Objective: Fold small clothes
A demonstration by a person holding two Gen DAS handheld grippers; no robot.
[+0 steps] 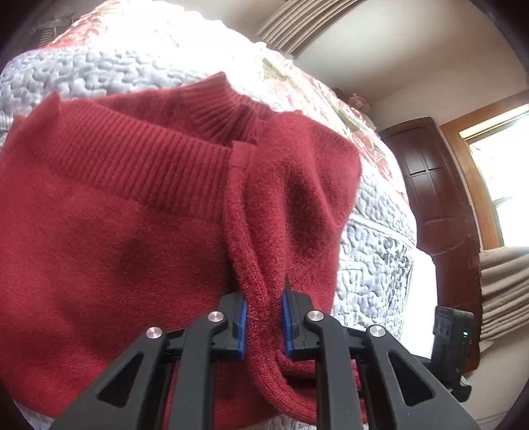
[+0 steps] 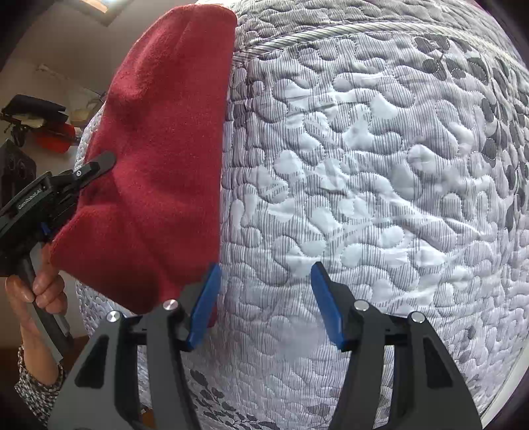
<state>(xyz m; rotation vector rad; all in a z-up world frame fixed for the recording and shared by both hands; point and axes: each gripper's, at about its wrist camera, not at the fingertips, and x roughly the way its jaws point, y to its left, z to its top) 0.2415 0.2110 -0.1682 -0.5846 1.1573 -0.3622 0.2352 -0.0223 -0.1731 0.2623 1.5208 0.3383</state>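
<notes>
A dark red knit sweater (image 1: 115, 215) lies partly folded on the quilted bedspread (image 1: 373, 258), its ribbed collar (image 1: 228, 112) toward the far side. My left gripper (image 1: 263, 317) is shut on a bunched fold of the sweater's edge, with fabric squeezed between the blue pads (image 1: 243, 327). In the right wrist view the same sweater (image 2: 158, 165) lies at the left, and the left gripper (image 2: 49, 211) bites its near corner, held by a hand (image 2: 39, 291). My right gripper (image 2: 264, 304) stands open above bare quilt (image 2: 363, 182), just right of the sweater's edge, holding nothing.
The grey-white quilt covers the bed, with a floral red quilt (image 1: 109, 29) further back. A dark wooden door (image 1: 433, 192), a window and curtains (image 1: 502, 291) stand at the right. A black device (image 1: 453, 340) sits beside the bed. Dark and red items (image 2: 43, 125) lie beyond the bed.
</notes>
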